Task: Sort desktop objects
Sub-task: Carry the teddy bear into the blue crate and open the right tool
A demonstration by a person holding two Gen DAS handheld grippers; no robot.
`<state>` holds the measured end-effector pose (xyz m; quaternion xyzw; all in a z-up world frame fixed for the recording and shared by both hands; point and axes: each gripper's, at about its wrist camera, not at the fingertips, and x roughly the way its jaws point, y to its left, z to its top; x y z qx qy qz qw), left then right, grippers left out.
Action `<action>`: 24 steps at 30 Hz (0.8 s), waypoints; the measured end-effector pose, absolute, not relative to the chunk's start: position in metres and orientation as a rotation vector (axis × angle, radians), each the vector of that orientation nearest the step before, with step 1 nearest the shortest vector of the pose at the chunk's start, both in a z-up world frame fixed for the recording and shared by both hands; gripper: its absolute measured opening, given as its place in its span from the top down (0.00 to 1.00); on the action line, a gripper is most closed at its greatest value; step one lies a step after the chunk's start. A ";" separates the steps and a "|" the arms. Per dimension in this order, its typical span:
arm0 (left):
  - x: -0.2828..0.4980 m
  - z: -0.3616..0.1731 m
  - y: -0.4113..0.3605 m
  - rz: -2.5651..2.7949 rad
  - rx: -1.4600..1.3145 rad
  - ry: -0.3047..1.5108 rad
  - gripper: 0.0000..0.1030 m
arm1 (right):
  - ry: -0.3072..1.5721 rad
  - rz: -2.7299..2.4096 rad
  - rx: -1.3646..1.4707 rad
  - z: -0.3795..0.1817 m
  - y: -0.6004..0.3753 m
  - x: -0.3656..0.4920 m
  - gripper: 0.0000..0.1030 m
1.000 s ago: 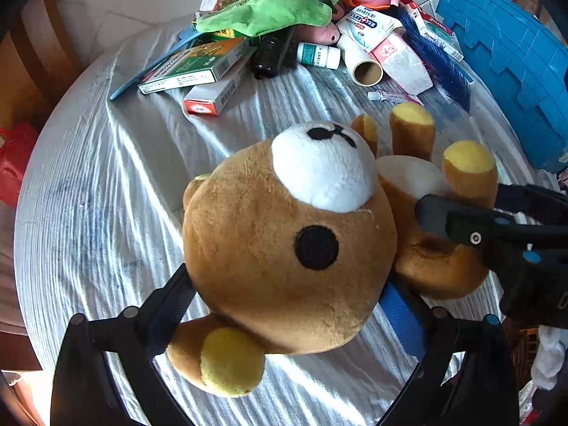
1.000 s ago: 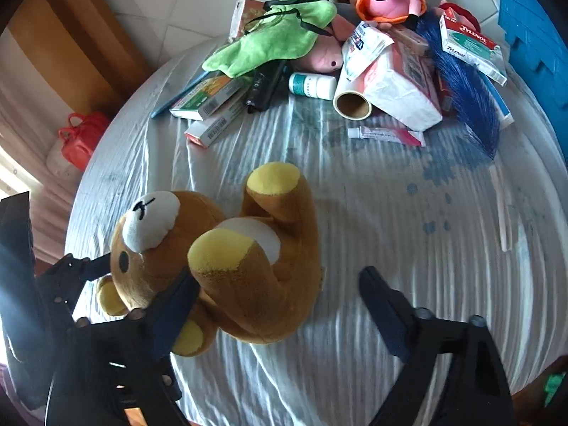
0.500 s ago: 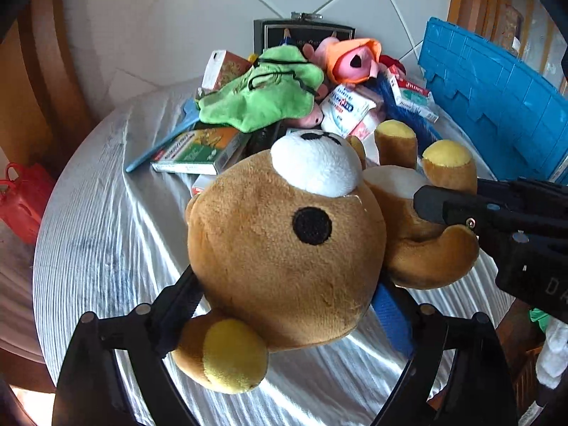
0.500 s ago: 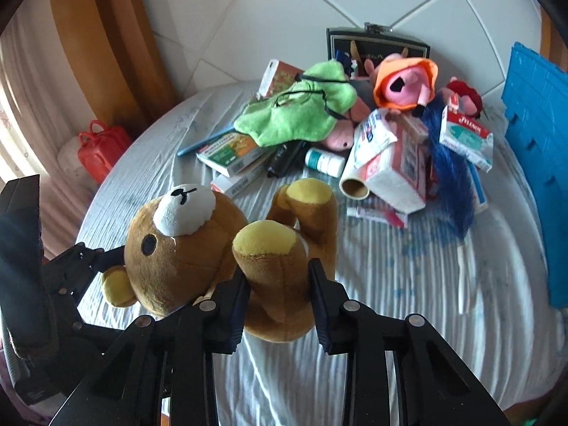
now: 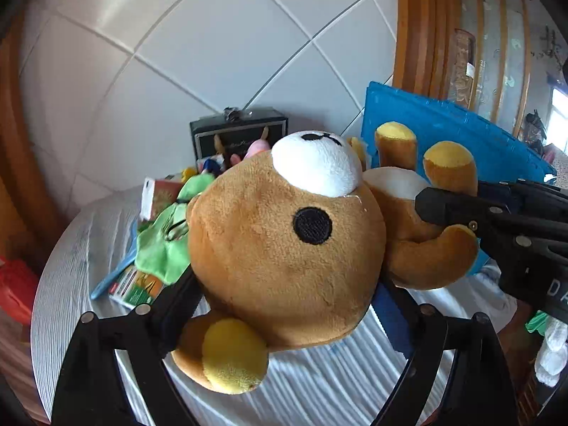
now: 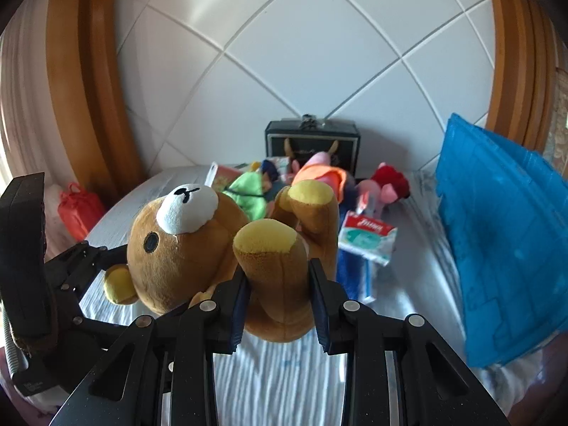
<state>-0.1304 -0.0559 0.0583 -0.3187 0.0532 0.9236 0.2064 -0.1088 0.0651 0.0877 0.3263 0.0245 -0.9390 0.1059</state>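
- My left gripper [image 5: 284,305] has its two fingers pressed into either side of the teddy bear's [image 5: 284,241] brown head, holding it off the table [image 5: 71,284].
- My right gripper [image 6: 280,305] is clamped on one of the bear's legs, just below the yellow sole; in the left wrist view that gripper comes in from the right edge at the bear's belly.
- The bear lies on its back between the two grippers, white muzzle and yellow feet pointing up, with striped tablecloth showing beneath it.
- Writing: the white-and-teal box [image 6: 367,241] near the far side has a red band with lettering I cannot read for blur. The right gripper's body shows white letters "DA" at the edge of the left wrist view, cut off.
- The green-and-orange carton [image 5: 136,285] beside the blue stick [image 5: 113,277] has print too small to read.
- Behind the bear: green plush [image 5: 163,245], orange-hooded pink plush [image 6: 321,175], a red-and-pink plush [image 6: 387,184] and a dark case [image 6: 312,142] against the tiled wall.
- Edges: a blue plastic crate [image 6: 504,234] stands right of the bear, at the table's right side.
- The near tablecloth under both grippers is bare; the table's left rim curves away, with a red bag [image 6: 80,209] beyond it.
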 end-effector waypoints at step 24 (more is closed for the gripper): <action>-0.244 0.195 0.400 2.314 -0.853 0.189 0.12 | -0.015 -3.076 0.924 0.243 0.508 -0.221 0.70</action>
